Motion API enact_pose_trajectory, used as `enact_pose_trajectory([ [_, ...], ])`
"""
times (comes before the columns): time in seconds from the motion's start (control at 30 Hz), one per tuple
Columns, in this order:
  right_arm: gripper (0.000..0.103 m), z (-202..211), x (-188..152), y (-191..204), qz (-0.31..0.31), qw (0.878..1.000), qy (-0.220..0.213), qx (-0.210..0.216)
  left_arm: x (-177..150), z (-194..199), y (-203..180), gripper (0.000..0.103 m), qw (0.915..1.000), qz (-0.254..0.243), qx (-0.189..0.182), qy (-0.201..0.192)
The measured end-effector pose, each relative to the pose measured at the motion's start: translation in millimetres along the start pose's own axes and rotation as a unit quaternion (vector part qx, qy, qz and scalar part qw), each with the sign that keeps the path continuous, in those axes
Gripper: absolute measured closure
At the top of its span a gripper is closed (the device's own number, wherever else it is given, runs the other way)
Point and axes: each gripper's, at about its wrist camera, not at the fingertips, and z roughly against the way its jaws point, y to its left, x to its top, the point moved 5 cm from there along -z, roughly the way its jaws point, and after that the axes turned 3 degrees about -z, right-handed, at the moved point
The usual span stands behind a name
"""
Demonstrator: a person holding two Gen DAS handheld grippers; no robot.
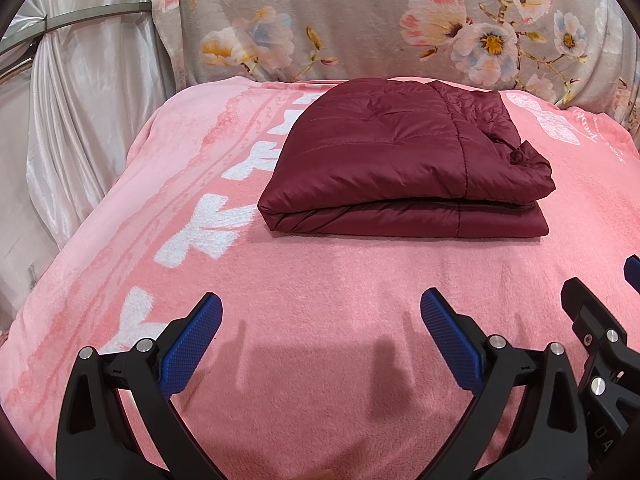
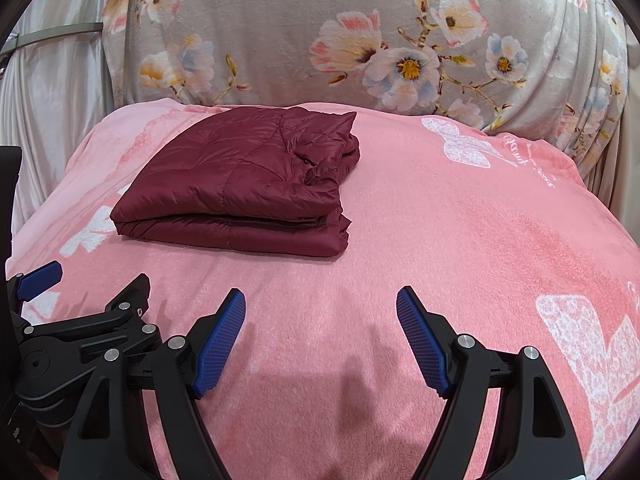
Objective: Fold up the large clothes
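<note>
A dark red quilted jacket (image 1: pixel 404 160) lies folded into a flat rectangular stack on the pink blanket (image 1: pixel 320 292); it also shows in the right wrist view (image 2: pixel 244 184), left of centre. My left gripper (image 1: pixel 320 308) is open and empty, hovering above the blanket a short way in front of the jacket. My right gripper (image 2: pixel 320 308) is open and empty too, beside the left one and in front of the jacket's right end. Neither gripper touches the jacket.
A grey floral blanket (image 1: pixel 360 20) covers the backrest behind the pink blanket. White satin curtain (image 1: pixel 80 100) hangs at the left. The other gripper shows at each view's edge, the right one (image 1: pixel 600 344) and the left one (image 2: pixel 80 328).
</note>
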Motion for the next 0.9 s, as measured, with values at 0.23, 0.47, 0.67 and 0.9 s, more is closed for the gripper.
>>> enact_pose_trajectory([
  [0.23, 0.027, -0.3, 0.1, -0.9, 0.001, 1.0, 0.0, 0.001, 0.1, -0.2, 2.0, 0.006, 1.0, -0.002, 0.0, 0.001],
  [0.47, 0.027, -0.6, -0.5, -1.2, 0.001, 1.0, 0.0, 0.002, 0.8, -0.1, 1.6, 0.006, 1.0, -0.002, -0.001, 0.0],
  [0.67, 0.027, -0.7, -0.4, -1.0, 0.001, 1.0, 0.0, 0.001, 0.6, 0.0, 2.2, 0.006, 1.0, -0.003, -0.001, 0.0],
  [0.9, 0.027, -0.7, -0.2, -1.7, 0.001, 1.0, 0.0, 0.001, 2.0, -1.8, 4.5, 0.007, 1.0, -0.005, 0.001, -0.001],
])
